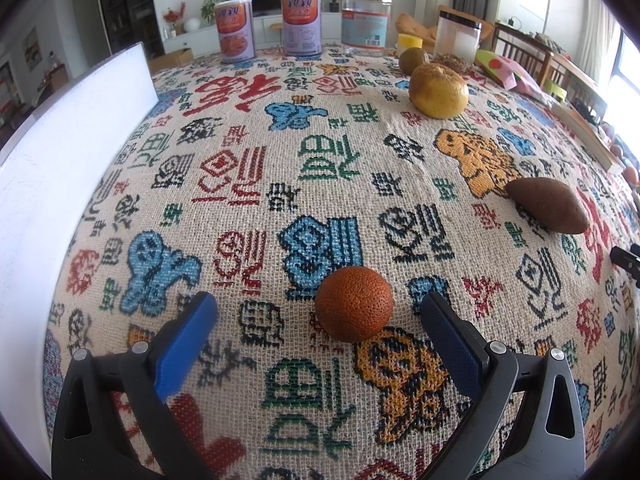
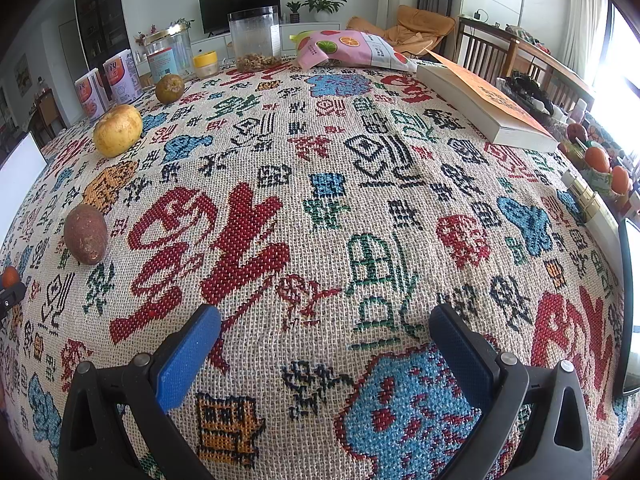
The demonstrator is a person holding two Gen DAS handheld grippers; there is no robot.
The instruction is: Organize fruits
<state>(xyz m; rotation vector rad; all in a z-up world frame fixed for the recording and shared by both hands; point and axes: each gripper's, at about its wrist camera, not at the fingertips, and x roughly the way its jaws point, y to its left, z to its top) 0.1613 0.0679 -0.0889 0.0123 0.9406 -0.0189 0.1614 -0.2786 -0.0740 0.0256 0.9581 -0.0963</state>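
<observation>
A small orange fruit (image 1: 353, 304) lies on the patterned tablecloth just ahead of my open left gripper (image 1: 318, 308), nearer its right finger, not touched. Beyond it lie a brown oval fruit (image 1: 550, 205), a large yellow fruit (image 1: 438, 90) and a green-brown fruit (image 1: 413, 60). My right gripper (image 2: 325, 324) is open and empty over bare cloth. In the right wrist view the brown fruit (image 2: 85, 233), yellow fruit (image 2: 117, 130) and green-brown fruit (image 2: 169, 88) lie far left, and the orange fruit (image 2: 9, 276) peeks in at the left edge.
A white tray wall (image 1: 72, 152) stands at the left. Two cans (image 1: 301, 24), glass jars (image 1: 364, 20) and a yellow lid (image 1: 409, 43) stand at the far edge. A snack bag (image 2: 348, 50), a book (image 2: 486, 106) and a dark device (image 2: 630, 304) lie to the right.
</observation>
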